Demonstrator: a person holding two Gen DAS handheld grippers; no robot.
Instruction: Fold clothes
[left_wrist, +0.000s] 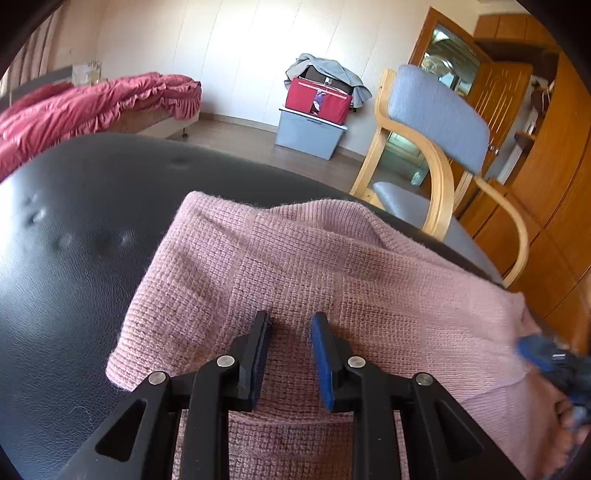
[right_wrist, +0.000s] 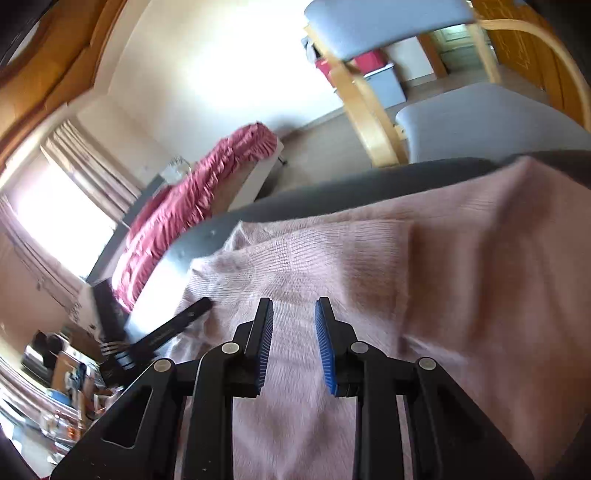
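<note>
Item: pink knitted sweater (left_wrist: 295, 266), soft ribbed wool, lying partly folded on a black leather-look tabletop (left_wrist: 74, 240). One doubled layer shows a rounded fold edge toward the left; the far side reaches the table's edge. In the right wrist view the same garment (right_wrist: 369, 266) fills the foreground, blurred.

Left gripper (left_wrist: 290, 325): black frame, blue pads, poised over the knit with a narrow gap between the fingers; no cloth is caught between them.

Right gripper (right_wrist: 293, 314): same build, likewise narrowly parted, nothing pinched; its blue tip appears at the right border of the left view (left_wrist: 535, 354).

Step in hand, as judged: between folds, both tools free and seeking the next hold. The next move likely calls for pinching an edge or corner of the sweater on each side before lifting it over.

Surroundings: grey-cushioned bentwood chair (left_wrist: 436, 118); bed with red ruffled cover (left_wrist: 92, 107); red storage box (left_wrist: 317, 99) on a grey bin.
</note>
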